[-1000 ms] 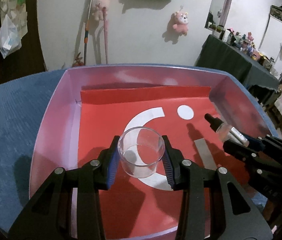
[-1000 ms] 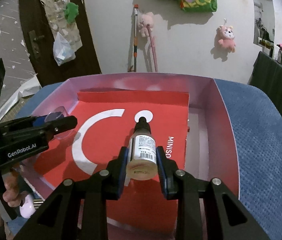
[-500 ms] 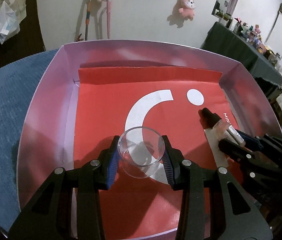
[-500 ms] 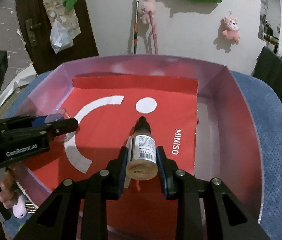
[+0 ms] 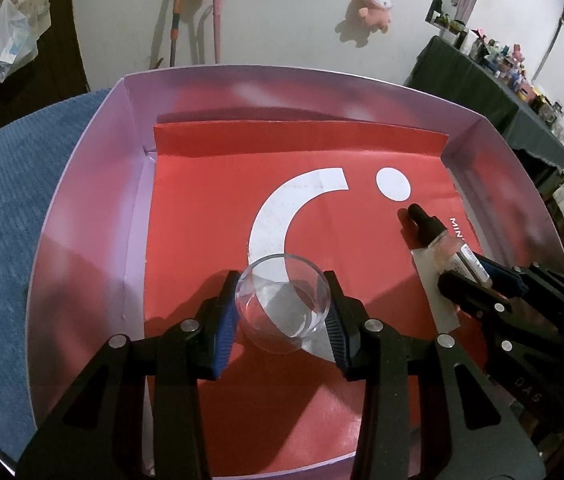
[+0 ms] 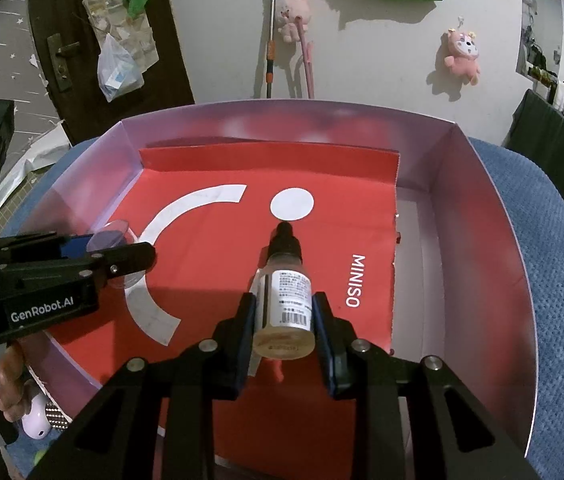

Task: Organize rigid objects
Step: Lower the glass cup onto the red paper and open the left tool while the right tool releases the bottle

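A clear glass cup (image 5: 282,304) sits between the blue pads of my left gripper (image 5: 282,314), which is shut on it over the near part of the red sheet. In the right wrist view the same cup (image 6: 116,236) shows at the left, held by that gripper (image 6: 122,254). My right gripper (image 6: 284,312) is shut on a small dropper bottle (image 6: 287,292) with a black cap and a white label, cap pointing away. The bottle (image 5: 440,240) and right gripper (image 5: 478,276) also appear at the right of the left wrist view. Both are held above a shallow lilac box (image 5: 94,184).
The box is lined with a red MINISO sheet (image 6: 218,248) and rests on a blue cushion (image 6: 554,264). A bare strip of box floor (image 6: 414,240) lies right of the sheet. A hand (image 6: 8,392) holds the left gripper; a small lilac object (image 6: 36,424) lies outside the box.
Both grippers have tipped further down, so the box floor fills more of each view. The cup and the bottle remain gripped and have shifted slightly over the sheet.
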